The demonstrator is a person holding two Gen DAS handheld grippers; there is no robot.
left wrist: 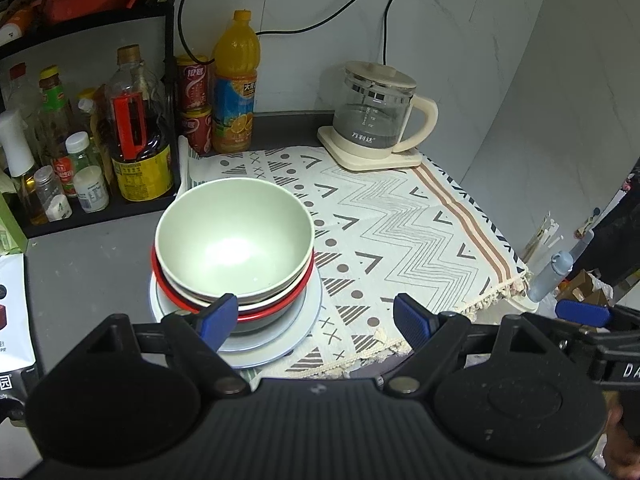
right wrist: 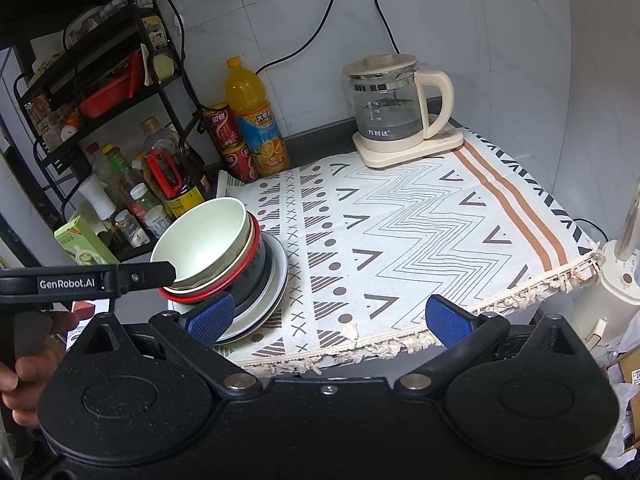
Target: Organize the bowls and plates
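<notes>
Green bowl (left wrist: 234, 240) atop stacked bowls and plates (left wrist: 280, 336), left gripper (left wrist: 316, 316) jaws spread, seemingly empty

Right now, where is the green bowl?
The green bowl sits on top of the stack of bowls and plates, at the patterned cloth's left edge, just ahead of the open left gripper.
</notes>
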